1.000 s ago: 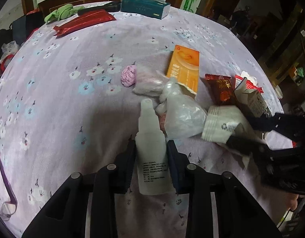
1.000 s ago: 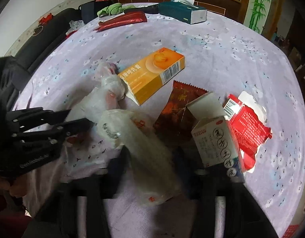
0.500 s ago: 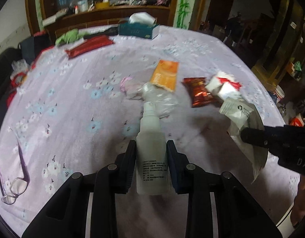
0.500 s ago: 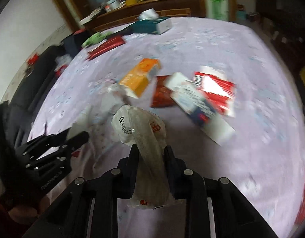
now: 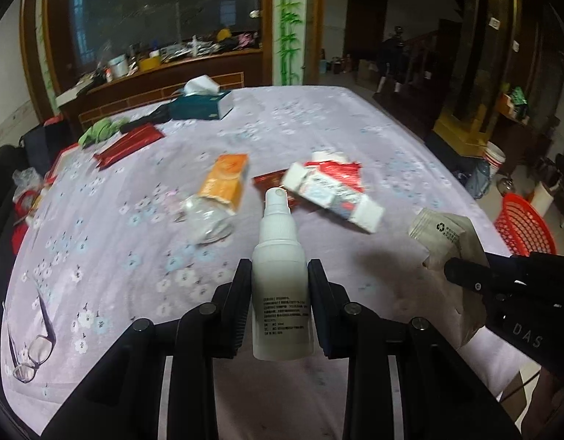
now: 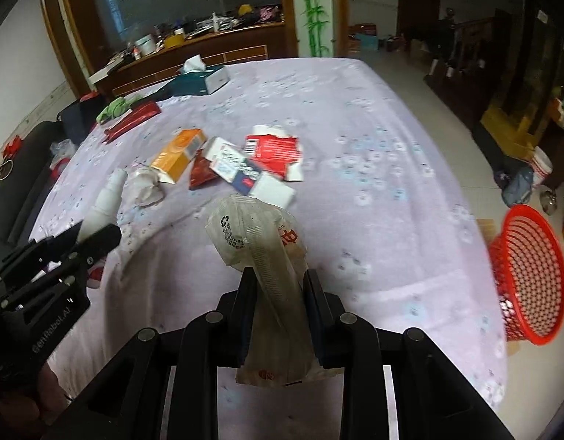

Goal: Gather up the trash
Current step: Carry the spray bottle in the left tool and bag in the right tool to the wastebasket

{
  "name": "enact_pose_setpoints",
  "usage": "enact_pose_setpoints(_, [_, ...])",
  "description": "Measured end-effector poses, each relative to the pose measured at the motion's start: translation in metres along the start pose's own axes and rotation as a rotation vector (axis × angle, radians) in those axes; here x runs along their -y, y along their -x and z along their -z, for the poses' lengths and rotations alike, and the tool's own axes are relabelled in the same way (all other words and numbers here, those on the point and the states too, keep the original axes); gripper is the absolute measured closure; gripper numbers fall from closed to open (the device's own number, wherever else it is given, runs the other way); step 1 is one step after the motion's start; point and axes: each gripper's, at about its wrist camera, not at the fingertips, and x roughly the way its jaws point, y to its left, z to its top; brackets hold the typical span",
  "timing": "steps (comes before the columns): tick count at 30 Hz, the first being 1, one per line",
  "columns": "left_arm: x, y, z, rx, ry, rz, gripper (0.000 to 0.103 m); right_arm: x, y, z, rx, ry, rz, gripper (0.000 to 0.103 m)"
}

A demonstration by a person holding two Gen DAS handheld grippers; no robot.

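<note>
Purple floral tablecloth (image 6: 355, 139) holds 5 loose pieces at 12 o'clock. Left gripper (image 5: 280, 289) clamped on spray bottle (image 5: 280, 278); right gripper (image 6: 278, 293) clamped on crumpled plastic wrapper (image 6: 260, 234). Red basket (image 6: 527, 275) at 3 o'clock; neither dropped yet.

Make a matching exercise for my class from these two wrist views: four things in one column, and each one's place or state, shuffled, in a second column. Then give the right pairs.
Column A
1. white spray bottle
2. clear plastic bag
3. red mesh basket
4. eyeglasses

Column B
a. beside the table, past its right edge
b. clamped in the left gripper
c. lying on the tablecloth near the table's left edge
d. clamped in the right gripper

Pairs: 1-b, 2-d, 3-a, 4-c
</note>
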Motion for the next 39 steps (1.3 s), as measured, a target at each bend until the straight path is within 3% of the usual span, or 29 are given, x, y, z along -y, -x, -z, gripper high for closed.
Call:
enact_pose_setpoints(16, [0.064,0.015,-0.013,0.041,-0.086,0.06,0.074,0.052,0.043,0.014,0.063,-0.072,0.05,0.075])
enact_pose_setpoints(39, [0.082,0.022,-0.026,0.073,-0.116,0.083,0.074,0.071,0.06,0.008,0.1,-0.098,0.049,0.075])
